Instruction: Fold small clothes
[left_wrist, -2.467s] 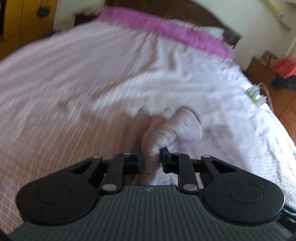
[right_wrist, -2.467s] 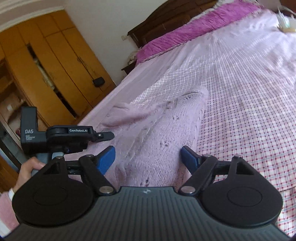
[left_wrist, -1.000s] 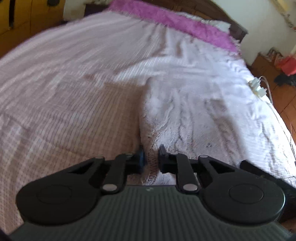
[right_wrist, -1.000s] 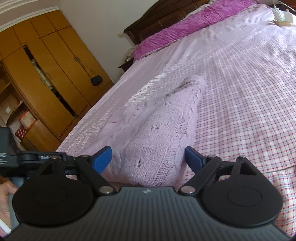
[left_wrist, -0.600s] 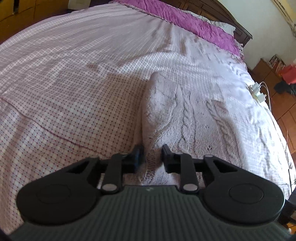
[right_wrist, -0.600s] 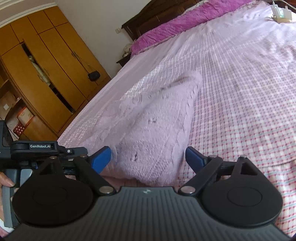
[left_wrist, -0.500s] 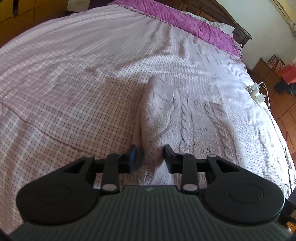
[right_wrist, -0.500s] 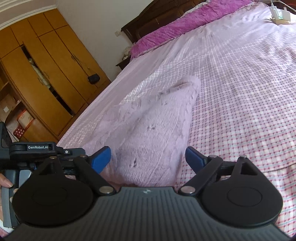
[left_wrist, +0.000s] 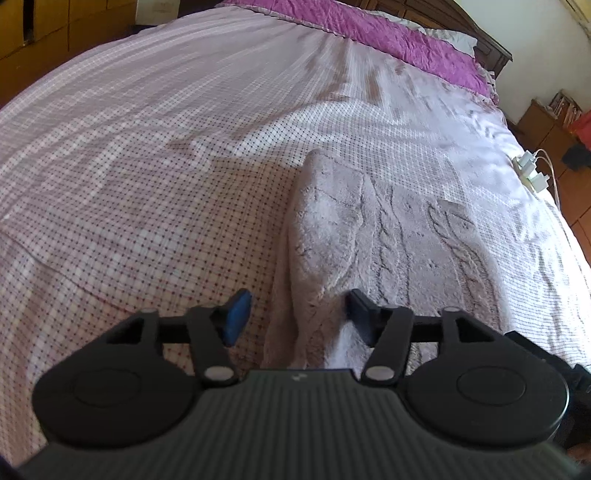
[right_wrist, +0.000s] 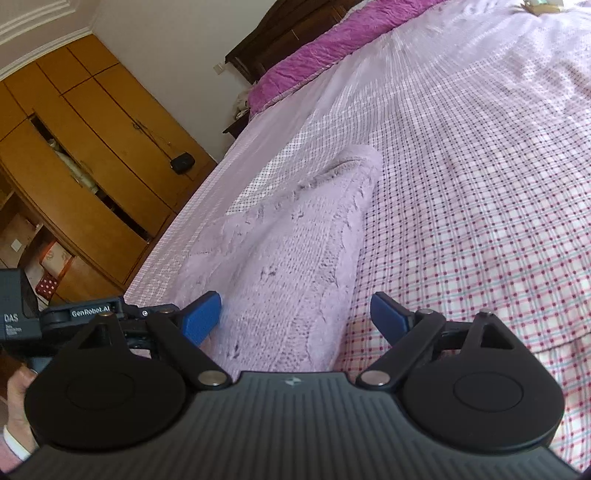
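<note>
A lilac cable-knit sweater (left_wrist: 388, 236) lies folded near the foot edge of the checked bedsheet (left_wrist: 147, 184). The left gripper (left_wrist: 297, 314) has just been opening, its jaws apart around the sweater's edge; the right gripper (right_wrist: 295, 317) is spread wide. A wooden wardrobe (right_wrist: 74, 155) stands beside the bed.

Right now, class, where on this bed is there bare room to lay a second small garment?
Bare checked bedsheet lies between the knitted lilac sweater and the magenta bedspread, and on the sweater's right in the right wrist view. The edge by the white chargers is crowded.

Daylit bedroom, strong fisheye bend

Sunlight whitens the bedspread (left_wrist: 369, 122) at upper right in the left view; shadow darkens its lower left. Far edges smear with blur.
</note>
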